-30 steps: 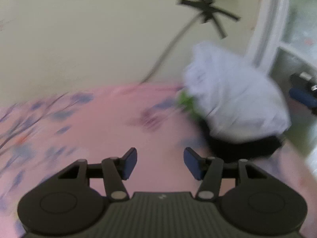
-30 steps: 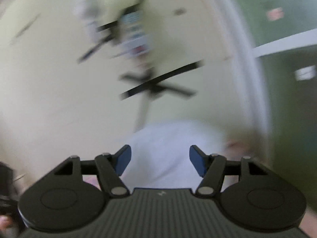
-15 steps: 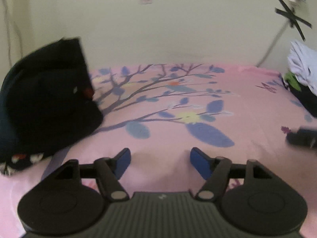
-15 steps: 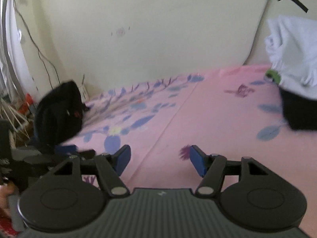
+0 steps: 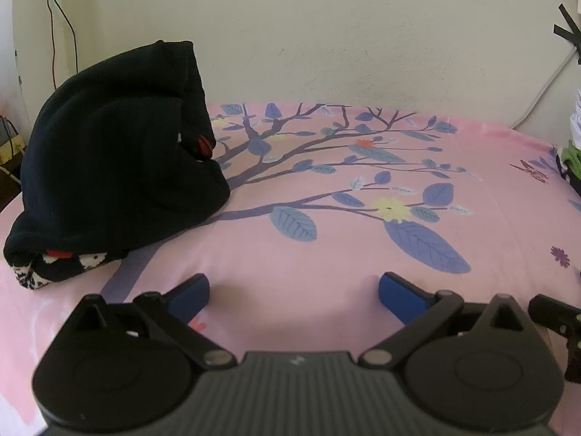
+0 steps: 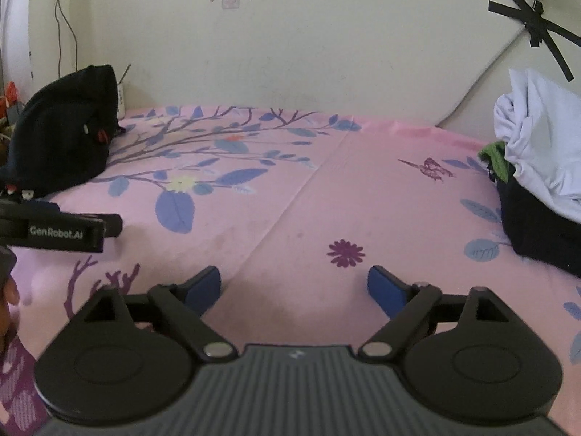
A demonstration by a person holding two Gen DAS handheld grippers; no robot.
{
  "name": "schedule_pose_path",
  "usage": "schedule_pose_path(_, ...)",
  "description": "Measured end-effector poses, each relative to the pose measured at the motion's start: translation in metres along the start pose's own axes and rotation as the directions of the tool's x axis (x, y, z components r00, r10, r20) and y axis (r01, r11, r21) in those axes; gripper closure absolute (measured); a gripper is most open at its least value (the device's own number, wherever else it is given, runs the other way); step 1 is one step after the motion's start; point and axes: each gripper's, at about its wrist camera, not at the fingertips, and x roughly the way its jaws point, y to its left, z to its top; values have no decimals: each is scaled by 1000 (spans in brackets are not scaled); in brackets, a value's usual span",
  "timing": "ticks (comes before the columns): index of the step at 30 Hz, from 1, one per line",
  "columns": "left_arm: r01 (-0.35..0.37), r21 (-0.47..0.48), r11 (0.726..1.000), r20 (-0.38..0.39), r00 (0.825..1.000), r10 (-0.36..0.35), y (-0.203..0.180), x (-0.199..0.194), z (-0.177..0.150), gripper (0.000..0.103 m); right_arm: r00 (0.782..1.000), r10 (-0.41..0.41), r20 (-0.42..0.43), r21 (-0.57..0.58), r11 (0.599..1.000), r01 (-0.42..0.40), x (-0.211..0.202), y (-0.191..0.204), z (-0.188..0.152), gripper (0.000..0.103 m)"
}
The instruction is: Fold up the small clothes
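Note:
A heap of dark navy clothes (image 5: 112, 167) lies at the left of the pink flowered bed sheet (image 5: 326, 247), also in the right wrist view (image 6: 61, 134). A second pile with a white garment (image 6: 541, 145) on black and green clothes (image 6: 537, 225) lies at the right. My left gripper (image 5: 293, 292) is open and empty, low over the sheet, right of the dark heap. My right gripper (image 6: 294, 287) is open and empty over the sheet's middle. The left gripper's finger also shows at the left of the right wrist view (image 6: 65, 232).
A cream wall (image 5: 326, 43) runs behind the bed, with a cable at the left (image 5: 54, 18) and black tape holding a cord at the right (image 6: 537, 29). Clutter sits beyond the bed's left edge (image 6: 11, 105).
Both grippers have swung left from the white pile at the right and now face the open sheet. The left gripper's jaws have widened. Both stay empty.

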Motion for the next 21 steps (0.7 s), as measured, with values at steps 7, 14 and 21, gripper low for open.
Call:
schedule_pose_path(7, 2, -8, 1000, 3, 1000, -2, 1, 0, -1, 0, 1000, -22, -2, 17, 1000, 22, 1, 2, 1, 20)
schedule_pose_path(14, 1, -8, 1000, 4, 1000, -1, 1, 0, -1, 0, 996, -84, -1, 66, 994, 84, -3, 3, -2, 20)
schedule_pose_path(21, 32, -5, 999, 17, 999, -32, 3, -5, -5, 0, 997, -82, -4, 68, 994, 82, -3, 4, -2, 19)
